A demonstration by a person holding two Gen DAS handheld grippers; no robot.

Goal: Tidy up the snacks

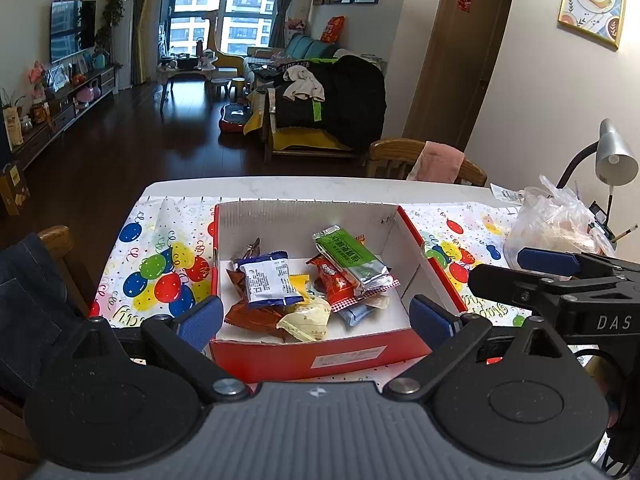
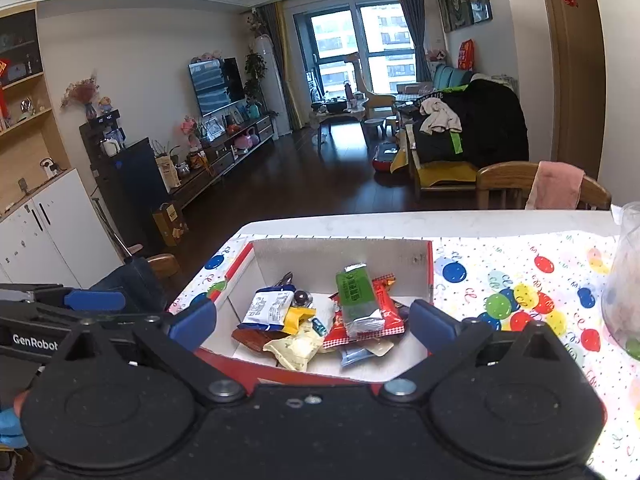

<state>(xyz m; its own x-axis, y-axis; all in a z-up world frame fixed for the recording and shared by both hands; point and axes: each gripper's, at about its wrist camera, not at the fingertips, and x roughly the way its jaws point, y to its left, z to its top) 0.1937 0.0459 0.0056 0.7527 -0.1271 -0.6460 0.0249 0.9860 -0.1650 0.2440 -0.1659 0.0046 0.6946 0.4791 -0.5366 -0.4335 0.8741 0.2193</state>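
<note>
A red box (image 1: 304,360) with white inner walls sits open on the table (image 1: 320,185), on a cloth printed with balloons (image 1: 160,276); the snacks lie heaped inside it. On top is a long green packet (image 1: 352,258), resting tilted across a red packet (image 1: 334,282); to their left is a white and blue packet (image 1: 270,280), with a small yellow one (image 1: 301,285) touching its edge; nearer the front wall lie a cream packet (image 1: 306,320), a brown one (image 1: 252,316) and a pale blue one (image 1: 354,314).

The left gripper (image 1: 316,316) hangs over the near edge of the box with its fingers (image 1: 202,322) spread wide and released, nothing between them; the right gripper (image 2: 314,326) hangs likewise over the near edge, its fingers (image 2: 434,326) also spread and grasping nothing. In the left view the right gripper shows at the right edge, beside the box; in the right view the left gripper shows at the left edge.

A crumpled clear plastic bag (image 1: 556,220) lies on the cloth to the right of the box, well apart from it; a grey lamp (image 1: 614,156) stands behind the bag.
</note>
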